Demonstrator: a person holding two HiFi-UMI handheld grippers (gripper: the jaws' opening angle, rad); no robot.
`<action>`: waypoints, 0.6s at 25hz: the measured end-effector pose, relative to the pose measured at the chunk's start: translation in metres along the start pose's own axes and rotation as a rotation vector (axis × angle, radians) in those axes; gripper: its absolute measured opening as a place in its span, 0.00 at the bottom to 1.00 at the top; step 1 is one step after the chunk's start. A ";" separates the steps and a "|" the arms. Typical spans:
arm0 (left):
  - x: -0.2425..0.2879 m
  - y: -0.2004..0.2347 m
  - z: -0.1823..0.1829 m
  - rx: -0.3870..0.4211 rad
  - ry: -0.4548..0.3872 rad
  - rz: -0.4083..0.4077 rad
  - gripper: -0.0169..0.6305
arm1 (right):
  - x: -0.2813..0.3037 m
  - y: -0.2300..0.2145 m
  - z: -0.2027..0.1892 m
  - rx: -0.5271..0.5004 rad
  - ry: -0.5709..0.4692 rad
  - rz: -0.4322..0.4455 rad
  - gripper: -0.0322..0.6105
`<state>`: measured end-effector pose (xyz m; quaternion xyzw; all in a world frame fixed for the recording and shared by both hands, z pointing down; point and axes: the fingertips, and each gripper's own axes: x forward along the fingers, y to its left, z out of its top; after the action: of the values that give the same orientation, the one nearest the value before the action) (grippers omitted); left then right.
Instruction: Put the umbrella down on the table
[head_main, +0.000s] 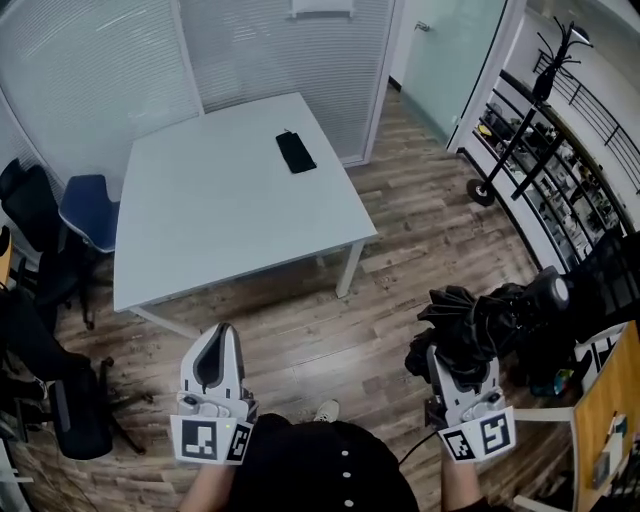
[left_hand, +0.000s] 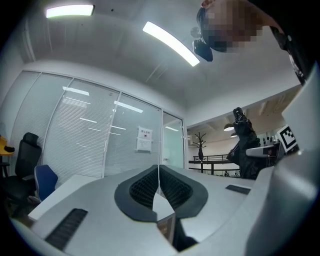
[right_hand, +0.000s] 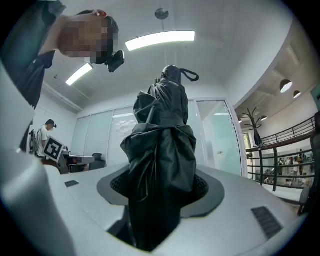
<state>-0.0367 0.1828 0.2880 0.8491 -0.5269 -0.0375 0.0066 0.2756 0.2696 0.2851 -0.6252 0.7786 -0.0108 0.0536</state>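
Currently, umbrella (head_main: 480, 320) in right gripper (head_main: 462, 368), pointing forward along fingers (right_hand: 209, 189).

Wide white tabletop (head_main: 230, 200), most of it bare: just one flat black case (head_main: 295, 151) lying towards its far right edge. On the tabletop's near side there's open wooden floor (head_main: 330, 330), an easy way in. Its left edge is crowded by a blue chair (head_main: 90, 212) and a black chair (head_main: 30, 205). Glass walls with blinds (head_main: 270, 50) close off the far side. A black wheeled stand (head_main: 481, 191) sits well off to the right.
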 end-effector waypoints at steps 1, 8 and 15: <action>0.003 -0.005 -0.003 -0.002 -0.002 -0.008 0.06 | -0.001 -0.003 -0.002 -0.005 0.000 0.000 0.47; 0.026 -0.019 -0.017 -0.007 0.021 -0.036 0.06 | 0.006 -0.030 -0.012 0.025 0.011 -0.027 0.46; 0.043 -0.020 -0.035 0.003 0.026 -0.054 0.06 | 0.013 -0.047 -0.025 0.020 -0.001 -0.053 0.47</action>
<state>0.0024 0.1520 0.3191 0.8635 -0.5035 -0.0260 0.0112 0.3162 0.2458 0.3130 -0.6449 0.7616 -0.0195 0.0599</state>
